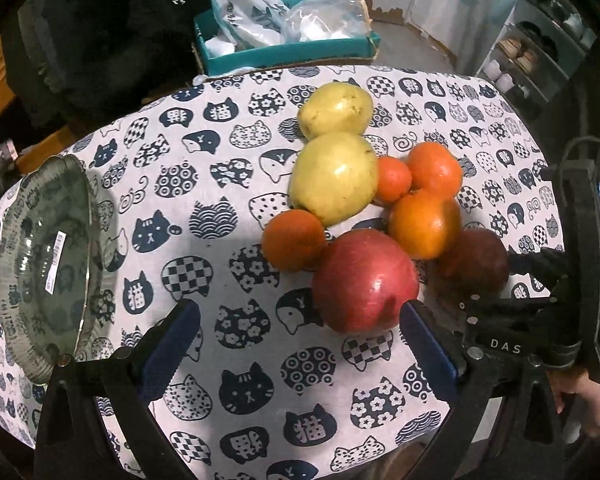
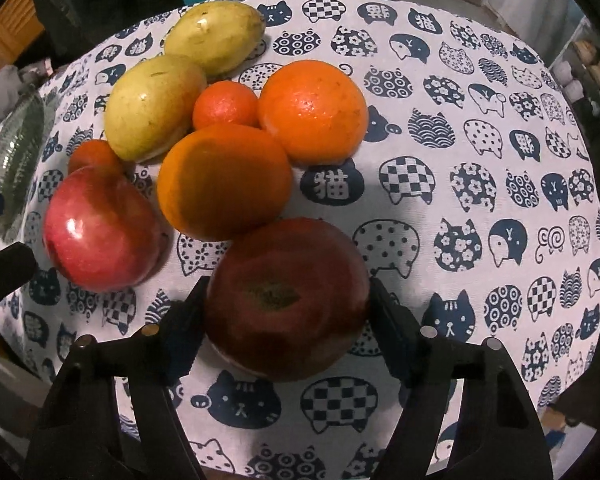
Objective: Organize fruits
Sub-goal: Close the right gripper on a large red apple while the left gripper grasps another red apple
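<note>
- The white tablecloth (image 1: pixel 204 184) printed with navy cat heads carries the Chinese character 猫 inside several heads, for instance (image 1: pixel 223 112) and (image 2: pixel 335 185); a few heads bear a small "Y".
- The black gripper body (image 1: pixel 504 346) at right reads "DAS".
- The white barcode sticker (image 1: pixel 56 258) on the clear glass bowl (image 1: pixel 16 240) is too small to read.
- The white plastic bag (image 1: pixel 244 4) shows illegible dark characters.

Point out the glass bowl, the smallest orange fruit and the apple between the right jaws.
glass bowl (image 1: pixel 48 264), left wrist view, inner wall.
smallest orange fruit (image 2: pixel 225 105), right wrist view, top skin.
dark apple (image 2: pixel 286 300), right wrist view, stem hollow.
</note>
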Demonstrator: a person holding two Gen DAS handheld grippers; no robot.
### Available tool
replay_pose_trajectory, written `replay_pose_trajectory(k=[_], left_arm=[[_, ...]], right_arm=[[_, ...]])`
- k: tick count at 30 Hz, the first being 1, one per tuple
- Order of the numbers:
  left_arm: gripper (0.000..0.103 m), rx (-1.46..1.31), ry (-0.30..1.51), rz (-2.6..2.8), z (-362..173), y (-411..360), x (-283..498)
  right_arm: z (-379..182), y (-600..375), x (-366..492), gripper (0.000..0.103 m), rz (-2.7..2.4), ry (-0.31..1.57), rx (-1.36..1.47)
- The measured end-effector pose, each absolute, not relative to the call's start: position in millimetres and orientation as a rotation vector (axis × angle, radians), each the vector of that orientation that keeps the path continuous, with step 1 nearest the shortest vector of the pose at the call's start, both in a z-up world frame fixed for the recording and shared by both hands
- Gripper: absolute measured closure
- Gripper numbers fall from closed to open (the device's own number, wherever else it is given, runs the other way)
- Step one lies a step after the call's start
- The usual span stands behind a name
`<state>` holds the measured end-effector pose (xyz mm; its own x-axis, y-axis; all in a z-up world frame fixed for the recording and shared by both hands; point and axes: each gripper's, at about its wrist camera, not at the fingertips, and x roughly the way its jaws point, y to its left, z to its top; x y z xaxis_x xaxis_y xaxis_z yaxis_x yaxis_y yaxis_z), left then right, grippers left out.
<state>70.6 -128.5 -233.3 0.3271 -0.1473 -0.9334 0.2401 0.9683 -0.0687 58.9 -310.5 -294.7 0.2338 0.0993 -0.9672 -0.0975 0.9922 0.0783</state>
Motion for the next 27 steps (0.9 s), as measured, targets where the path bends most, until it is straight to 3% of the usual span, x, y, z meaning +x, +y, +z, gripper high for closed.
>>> replay_pose_trajectory(k=[15,22,27], left_arm=[[0.003,0.091,1.259,-0.302,-260,-160,83],[0.025,0.049,1.305,-0.352,-273,-171,86],[0.026,0.061,1.298,-0.351,-272,-175,87]], right_arm=[[-275,-361,57,0.028,0.030,1.250,0.009],[-267,-357,54,0.028,0.009,1.227,0.020],[-263,-355,55,0.028,0.005,1.203,0.017]])
